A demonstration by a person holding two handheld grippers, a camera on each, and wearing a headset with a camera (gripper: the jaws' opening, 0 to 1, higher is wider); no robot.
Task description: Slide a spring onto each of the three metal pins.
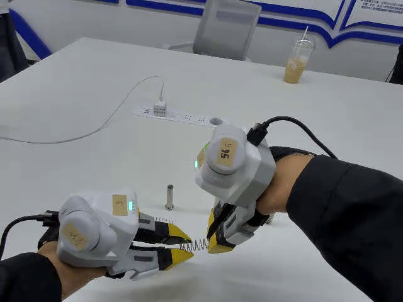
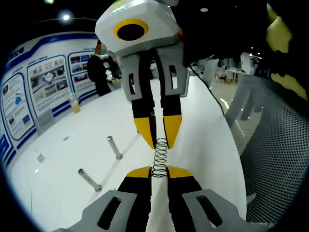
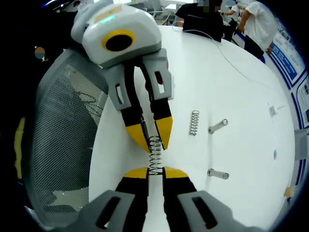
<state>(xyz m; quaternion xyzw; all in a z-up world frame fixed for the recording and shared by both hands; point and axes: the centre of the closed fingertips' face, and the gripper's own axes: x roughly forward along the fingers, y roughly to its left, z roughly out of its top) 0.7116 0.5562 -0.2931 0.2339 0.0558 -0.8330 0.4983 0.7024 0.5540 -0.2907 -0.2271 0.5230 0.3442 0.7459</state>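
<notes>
Left gripper [image 1: 179,246] nearest, lower left of head view, jaws closed on one end of a spring [image 1: 196,245]. Right gripper [image 1: 215,244] at lower centre, jaws pinched on the other end. Spring strung between the two tips, long axis roughly level; touching the tabletop [image 1: 88,82] or not, cannot tell. Upright pin [image 1: 169,197] stands just above the spring in frame, nearer the left gripper. My judgement: the spring must be turned upright to drop over it. Right gripper view: two pins [image 3: 218,126] right of the jaws, loose spring [image 3: 194,122] beside the upper one. Upper frame: grey chair [image 1: 227,28], power strip [image 1: 182,117], iced drink [image 1: 297,61].
</notes>
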